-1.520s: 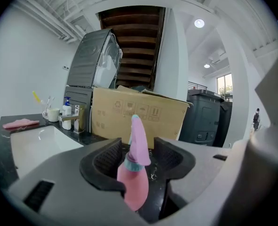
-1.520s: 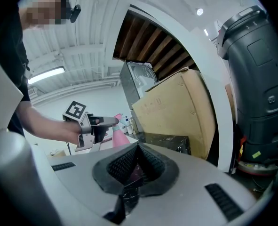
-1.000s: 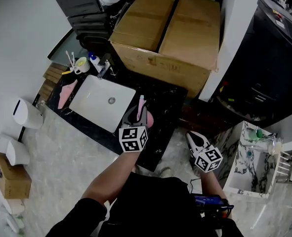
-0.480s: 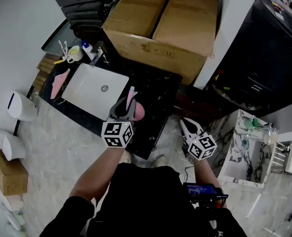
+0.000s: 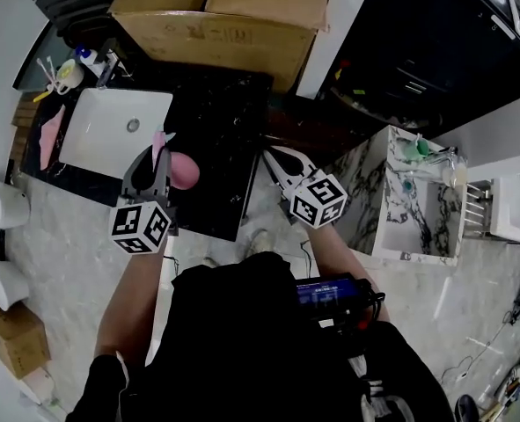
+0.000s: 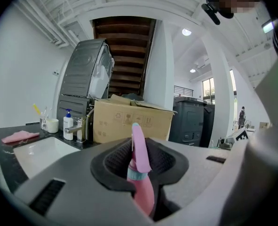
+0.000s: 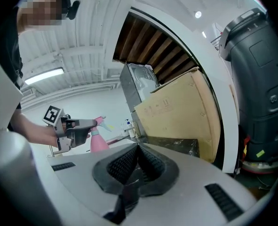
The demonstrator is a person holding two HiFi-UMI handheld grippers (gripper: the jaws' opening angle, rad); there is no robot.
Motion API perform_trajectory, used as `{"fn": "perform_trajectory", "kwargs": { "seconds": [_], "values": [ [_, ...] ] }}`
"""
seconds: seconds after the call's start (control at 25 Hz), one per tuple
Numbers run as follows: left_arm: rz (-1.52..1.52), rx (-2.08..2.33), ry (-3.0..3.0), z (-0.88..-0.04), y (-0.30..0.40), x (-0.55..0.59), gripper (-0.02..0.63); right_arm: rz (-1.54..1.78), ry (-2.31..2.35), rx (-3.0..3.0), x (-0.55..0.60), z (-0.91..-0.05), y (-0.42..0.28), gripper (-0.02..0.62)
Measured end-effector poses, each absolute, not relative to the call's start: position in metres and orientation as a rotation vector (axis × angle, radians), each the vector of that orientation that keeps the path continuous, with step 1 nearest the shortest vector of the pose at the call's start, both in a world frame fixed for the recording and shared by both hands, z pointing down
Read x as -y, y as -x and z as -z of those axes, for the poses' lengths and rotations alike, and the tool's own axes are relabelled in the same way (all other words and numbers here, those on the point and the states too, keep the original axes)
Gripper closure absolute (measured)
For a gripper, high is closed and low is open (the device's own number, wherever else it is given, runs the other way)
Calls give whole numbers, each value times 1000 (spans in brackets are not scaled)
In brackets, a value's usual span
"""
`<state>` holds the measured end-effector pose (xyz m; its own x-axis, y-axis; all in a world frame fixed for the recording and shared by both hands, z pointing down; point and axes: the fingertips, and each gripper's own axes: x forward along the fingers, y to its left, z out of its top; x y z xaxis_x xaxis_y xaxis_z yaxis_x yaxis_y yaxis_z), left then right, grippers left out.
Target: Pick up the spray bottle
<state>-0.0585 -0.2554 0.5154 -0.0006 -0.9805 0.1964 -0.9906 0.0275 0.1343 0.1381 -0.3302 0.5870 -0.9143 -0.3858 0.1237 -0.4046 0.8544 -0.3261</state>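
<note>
We hold the left gripper [image 5: 157, 159] jaws clenched on the pink spray bottle [image 5: 184, 170], left of centre in the head view, over the dark surface [image 5: 217, 130]. The right gripper [image 5: 273, 155] jaws are closed and empty. The cardboard box [image 6: 129, 122] bears handling symbols, and its text is illegible.

Big cardboard box [image 5: 224, 7] stands at the back of the black countertop [image 5: 229, 130]. A white sink basin [image 5: 110, 134] is set into that counter, with a pink cloth [image 5: 50, 137] lying just beside its left edge. Behind the basin stand a faucet [image 6: 75, 128], a white pump bottle [image 6: 68, 125] and a cup [image 6: 51, 125] of toothbrushes. Far right, there's a marble-patterned washstand [image 5: 391, 209].
</note>
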Motion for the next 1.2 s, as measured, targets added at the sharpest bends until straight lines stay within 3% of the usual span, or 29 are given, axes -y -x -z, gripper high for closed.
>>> {"fn": "perform_trajectory", "kwargs": {
  "seconds": [1.2],
  "values": [
    [60, 2160, -1952, -515, 197, 57, 515, -361, -465, 2987, 193, -553, -13, 570]
  ]
}}
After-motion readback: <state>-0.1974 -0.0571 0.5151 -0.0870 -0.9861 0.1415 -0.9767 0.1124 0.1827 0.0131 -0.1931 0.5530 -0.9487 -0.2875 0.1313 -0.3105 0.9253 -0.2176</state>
